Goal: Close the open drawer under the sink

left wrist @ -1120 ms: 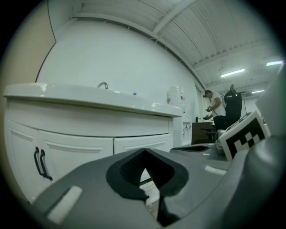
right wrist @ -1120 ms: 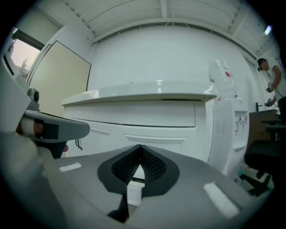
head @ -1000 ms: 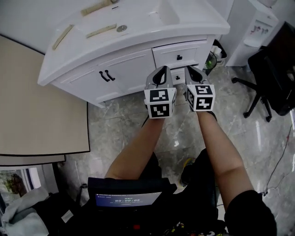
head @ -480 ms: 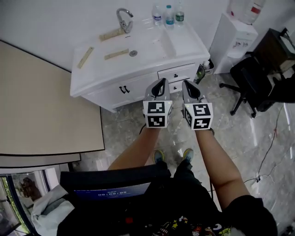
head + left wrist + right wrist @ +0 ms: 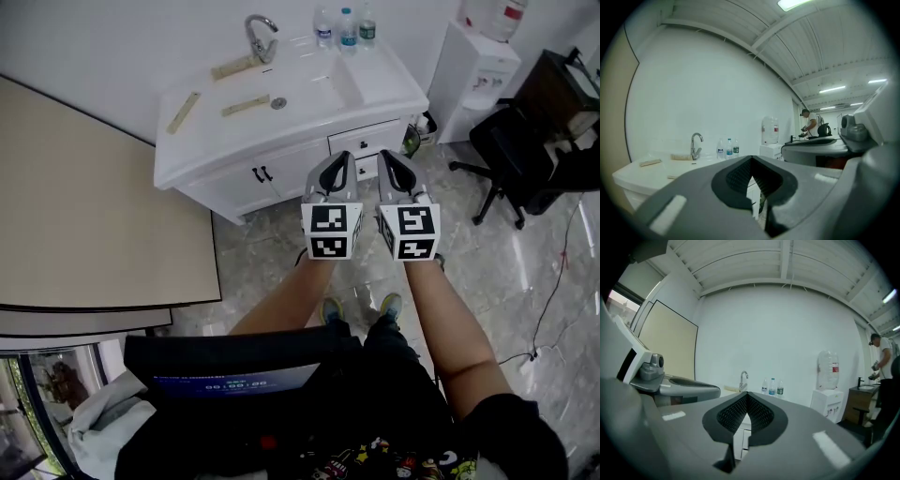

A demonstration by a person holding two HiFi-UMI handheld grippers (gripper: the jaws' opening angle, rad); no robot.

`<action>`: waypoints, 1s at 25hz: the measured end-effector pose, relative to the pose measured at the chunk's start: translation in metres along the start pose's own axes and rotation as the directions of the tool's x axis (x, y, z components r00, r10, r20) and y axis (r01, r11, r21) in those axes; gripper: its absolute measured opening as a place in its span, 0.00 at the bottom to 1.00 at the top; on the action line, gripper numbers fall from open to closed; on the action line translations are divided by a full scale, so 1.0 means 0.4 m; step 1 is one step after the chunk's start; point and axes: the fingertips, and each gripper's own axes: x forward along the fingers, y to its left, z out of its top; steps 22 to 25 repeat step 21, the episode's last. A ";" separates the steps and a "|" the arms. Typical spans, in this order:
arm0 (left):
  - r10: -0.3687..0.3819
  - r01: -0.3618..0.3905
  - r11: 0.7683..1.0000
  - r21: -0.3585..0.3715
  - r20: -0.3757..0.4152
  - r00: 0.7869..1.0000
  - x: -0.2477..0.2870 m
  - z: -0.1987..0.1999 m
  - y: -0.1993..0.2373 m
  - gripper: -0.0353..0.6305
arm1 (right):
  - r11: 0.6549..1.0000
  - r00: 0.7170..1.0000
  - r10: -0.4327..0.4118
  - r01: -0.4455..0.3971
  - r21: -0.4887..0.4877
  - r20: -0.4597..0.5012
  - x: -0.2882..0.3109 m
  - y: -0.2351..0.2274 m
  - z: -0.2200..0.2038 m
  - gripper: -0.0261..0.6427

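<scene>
L hand-held gripper (image 5: 344,156), R hand-held gripper (image 5: 385,156) closed, empty, before sink cabinet (image 5: 281,165).

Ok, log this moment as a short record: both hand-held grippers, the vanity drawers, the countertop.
left hand-held gripper: jaws shut, empty, short of the vanity
right hand-held gripper: jaws shut, empty, beside the left
drawers: upper front looks flush; lower one largely behind the grippers, state unclear
countertop: faucet, three bottles

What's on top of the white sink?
A faucet, three bottles and three tan strips. Nothing on top is covered; the left claw and right claw hide part of the cabinet below.
</scene>
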 end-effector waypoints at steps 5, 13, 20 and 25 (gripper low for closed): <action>0.004 -0.004 1.000 0.018 0.007 1.000 -0.017 0.006 -0.004 0.05 | 1.000 1.000 0.006 -0.006 -0.005 0.002 -0.018 0.016 0.006 0.07; 0.002 -0.002 0.999 0.037 0.020 1.000 -0.050 0.024 -0.004 0.05 | 1.000 1.000 -0.009 0.009 -0.007 0.016 -0.041 0.028 0.031 0.07; -0.011 0.011 1.000 0.029 0.023 1.000 -0.064 0.032 -0.018 0.05 | 1.000 0.999 -0.022 0.022 -0.009 0.026 -0.061 0.034 0.040 0.07; -0.014 0.013 1.000 0.026 0.024 1.000 -0.067 0.033 -0.019 0.05 | 1.000 0.999 -0.023 0.023 -0.010 0.027 -0.064 0.037 0.041 0.07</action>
